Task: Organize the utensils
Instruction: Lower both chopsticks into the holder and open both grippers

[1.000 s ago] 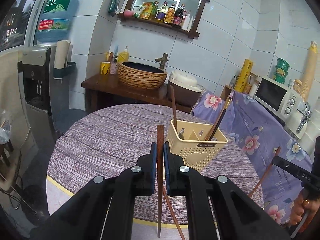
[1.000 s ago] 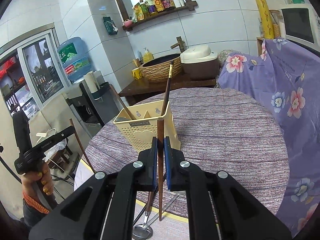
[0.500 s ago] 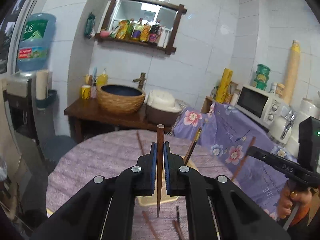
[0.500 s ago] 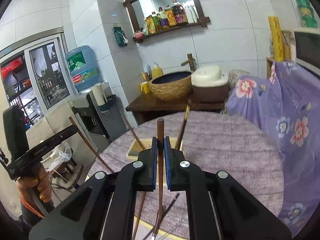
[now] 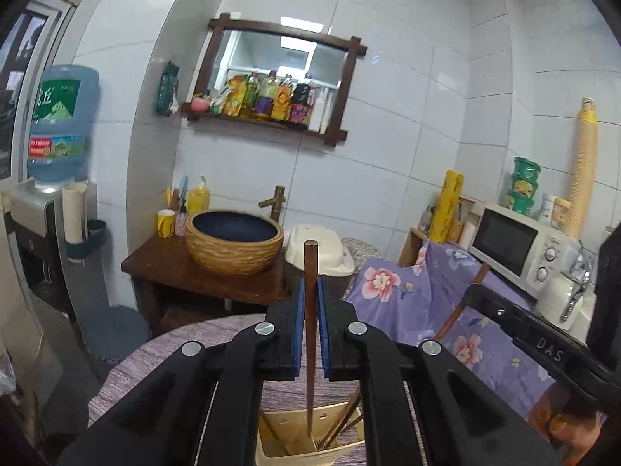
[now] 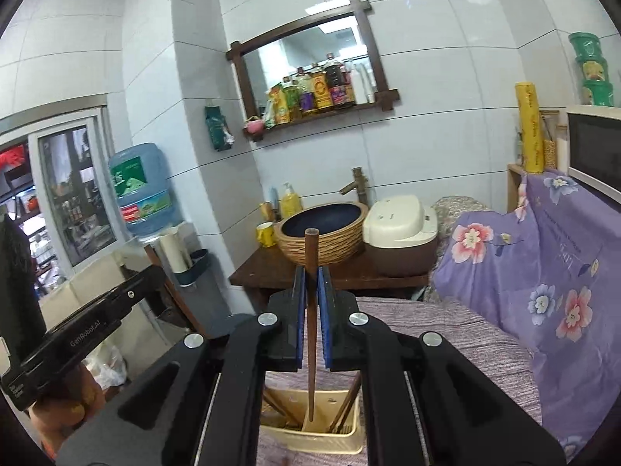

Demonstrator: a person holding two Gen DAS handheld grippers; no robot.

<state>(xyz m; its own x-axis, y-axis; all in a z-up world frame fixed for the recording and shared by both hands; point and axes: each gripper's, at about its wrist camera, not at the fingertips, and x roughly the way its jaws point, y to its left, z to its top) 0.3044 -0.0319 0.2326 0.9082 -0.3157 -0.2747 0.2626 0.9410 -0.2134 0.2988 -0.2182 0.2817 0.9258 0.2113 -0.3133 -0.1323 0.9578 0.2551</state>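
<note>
Below, the cream holder [image 5: 295, 442] holds chopsticks [image 5: 341, 423]; each tool [image 5: 309, 303] [image 6: 309, 299] clamps one chopstick [image 5: 310, 349] [image 6: 311, 330].

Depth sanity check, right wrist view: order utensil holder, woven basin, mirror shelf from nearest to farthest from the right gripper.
1. utensil holder, directly below the right gripper
2. woven basin, ahead on the wooden stand
3. mirror shelf, high on the back wall

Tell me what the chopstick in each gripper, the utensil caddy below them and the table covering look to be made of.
Chopstick in the left gripper and chopstick in the right gripper: probably wood, dark brown, matt, square-cut top.
Utensil caddy: apparently moulded plastic, cream, with smooth thin walls and inner dividers.
Table covering: seemingly woven cloth, purple-grey with fine streaks, no shine.
</note>
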